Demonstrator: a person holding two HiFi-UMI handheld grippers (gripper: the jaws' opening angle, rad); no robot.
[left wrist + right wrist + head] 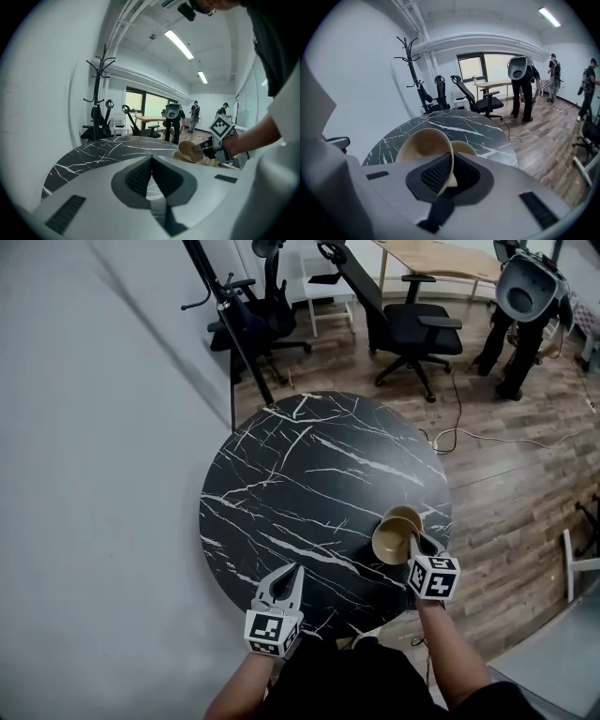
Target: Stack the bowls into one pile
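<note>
Two tan bowls are at the right side of the round black marble table (300,484). My right gripper (415,542) is shut on the near rim of one bowl (387,546), holding it tilted just above the table. The other bowl (407,516) sits right behind it. In the right gripper view the held bowl (423,146) has its rim pinched between the pads at my right gripper (451,164), and the second bowl (465,148) shows behind it. My left gripper (286,576) hovers shut and empty over the table's near edge, apart from both bowls.
A coat rack (225,306) stands at the table's far left edge. Office chairs (412,329) and a desk (441,259) stand beyond it on the wood floor, where a cable (469,437) lies. People stand far off in the room (553,70).
</note>
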